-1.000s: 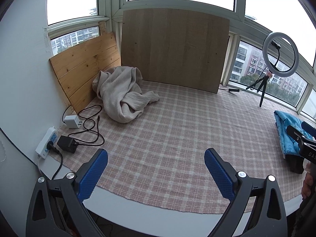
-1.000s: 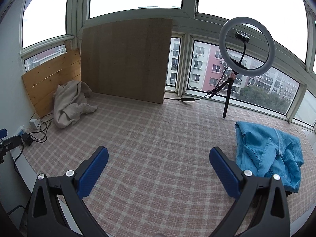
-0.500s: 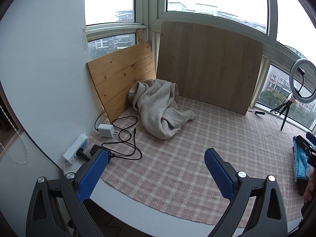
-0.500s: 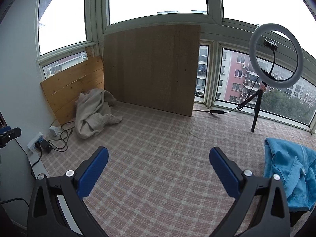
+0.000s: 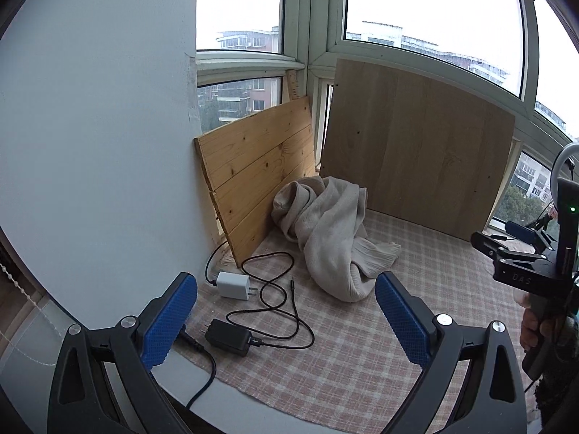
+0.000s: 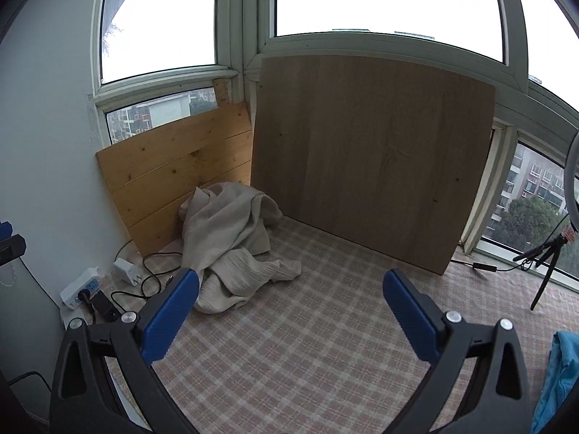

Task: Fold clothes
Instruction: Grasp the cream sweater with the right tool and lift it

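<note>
A crumpled beige knit sweater [image 5: 333, 231] lies in the far left corner of the checked cloth [image 5: 416, 267], against the wooden boards. In the right wrist view the sweater [image 6: 231, 246] sits ahead and to the left. My left gripper [image 5: 286, 320] is open and empty, some way short of the sweater. My right gripper [image 6: 291, 314] is also open and empty, with its left blue pad overlapping the sweater's near edge in the picture. A blue garment [image 6: 559, 379] shows at the right wrist view's lower right edge. The right gripper's body, held by a hand, appears at the left view's right edge.
A white charger [image 5: 233, 285], a black adapter [image 5: 229, 336] and a looped black cable [image 5: 275, 300] lie left of the sweater. A power strip [image 6: 81, 287] sits by the wall. A pine board [image 5: 257, 173] and a large board [image 5: 416, 159] lean on the windows. A ring light tripod [image 6: 546, 253] stands far right.
Both views have swung left and moved closer to the beige sweater, which now looks larger. The blue garment has slid almost out of the right view. Both grippers stay open.
</note>
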`<state>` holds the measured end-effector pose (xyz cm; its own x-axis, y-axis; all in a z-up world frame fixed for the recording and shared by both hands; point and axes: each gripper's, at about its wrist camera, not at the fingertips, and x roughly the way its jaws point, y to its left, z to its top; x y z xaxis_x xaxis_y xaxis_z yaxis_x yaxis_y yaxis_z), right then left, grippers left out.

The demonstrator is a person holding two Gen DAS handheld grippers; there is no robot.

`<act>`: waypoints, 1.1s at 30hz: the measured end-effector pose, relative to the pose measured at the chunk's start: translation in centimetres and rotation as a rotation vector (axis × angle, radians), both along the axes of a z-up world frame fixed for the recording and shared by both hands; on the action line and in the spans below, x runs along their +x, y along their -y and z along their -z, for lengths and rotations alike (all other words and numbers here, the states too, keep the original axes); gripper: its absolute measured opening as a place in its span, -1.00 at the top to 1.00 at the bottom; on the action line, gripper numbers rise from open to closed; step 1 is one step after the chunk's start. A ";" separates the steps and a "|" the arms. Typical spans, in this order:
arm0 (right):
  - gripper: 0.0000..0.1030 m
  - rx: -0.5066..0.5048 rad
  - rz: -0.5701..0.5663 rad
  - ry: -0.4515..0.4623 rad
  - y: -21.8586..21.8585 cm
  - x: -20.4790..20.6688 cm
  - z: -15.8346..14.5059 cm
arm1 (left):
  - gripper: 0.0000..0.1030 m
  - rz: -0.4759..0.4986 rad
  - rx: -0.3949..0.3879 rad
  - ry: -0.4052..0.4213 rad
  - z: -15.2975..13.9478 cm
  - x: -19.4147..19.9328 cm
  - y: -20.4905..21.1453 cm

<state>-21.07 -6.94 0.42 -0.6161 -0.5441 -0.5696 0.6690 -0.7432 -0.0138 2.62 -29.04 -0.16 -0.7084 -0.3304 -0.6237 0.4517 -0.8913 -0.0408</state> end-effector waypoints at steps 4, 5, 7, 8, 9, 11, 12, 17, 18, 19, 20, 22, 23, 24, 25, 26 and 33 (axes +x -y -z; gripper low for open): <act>-0.81 0.069 -0.049 0.058 7.6 -1.7 3.5 | -0.93 0.029 0.003 0.042 2.1 -1.3 2.4; -0.81 0.083 -0.065 0.080 9.5 -2.2 4.4 | -0.93 0.036 0.008 0.052 2.6 -1.7 3.0; -0.81 0.111 -0.081 0.110 12.8 -2.9 6.2 | -0.93 0.051 0.040 0.070 3.6 -2.6 4.2; -0.81 0.127 -0.085 0.123 14.4 -3.3 7.1 | -0.93 0.060 0.058 0.076 4.0 -3.0 4.7; -0.81 0.143 -0.093 0.134 15.9 -3.7 8.0 | -0.93 0.066 0.071 0.082 4.4 -3.5 5.1; -0.81 0.181 -0.097 0.152 18.4 -4.6 9.9 | -0.93 0.069 0.072 0.097 5.1 -4.3 5.7; -0.81 0.201 -0.096 0.161 19.5 -5.1 10.8 | -0.93 0.070 0.071 0.103 5.4 -4.6 6.0; -0.81 0.299 -0.143 0.235 23.9 -7.5 15.3 | -0.93 0.059 0.080 0.121 6.6 -5.9 7.3; -0.81 0.318 -0.151 0.244 24.6 -7.9 16.1 | -0.93 0.054 0.084 0.126 6.9 -6.1 7.6; -0.79 0.335 -0.156 0.245 25.2 -8.2 16.9 | -0.93 0.046 0.087 0.131 7.1 -6.2 7.9; -0.70 0.354 -0.154 0.240 25.6 -8.4 17.6 | -0.93 0.037 0.090 0.135 7.4 -6.3 8.2; 0.51 0.361 -0.170 0.265 25.8 -8.9 18.3 | -0.93 0.019 0.096 0.142 7.8 -6.6 8.9; 0.51 0.348 -0.182 0.290 25.7 -9.2 18.4 | -0.93 0.010 0.100 0.145 8.0 -6.7 9.1; 0.56 0.302 -0.193 0.315 25.2 -9.5 17.9 | -0.93 0.003 0.105 0.146 8.1 -6.8 9.4; 0.60 0.259 -0.197 0.336 24.5 -9.8 16.9 | -0.93 -0.002 0.111 0.146 8.2 -6.8 9.5; 0.61 0.216 -0.200 0.356 23.8 -10.2 15.9 | -0.93 -0.004 0.115 0.147 8.3 -6.9 9.6; 0.66 -0.025 -0.173 0.249 14.6 -9.7 2.0 | -0.93 0.064 0.074 0.127 6.9 -7.6 8.2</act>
<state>-30.79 -21.58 -1.59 -0.3564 -0.6445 -0.6765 0.7662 -0.6160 0.1832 -5.00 -37.25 -7.02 -0.6404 -0.2371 -0.7306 0.3996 -0.9151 -0.0533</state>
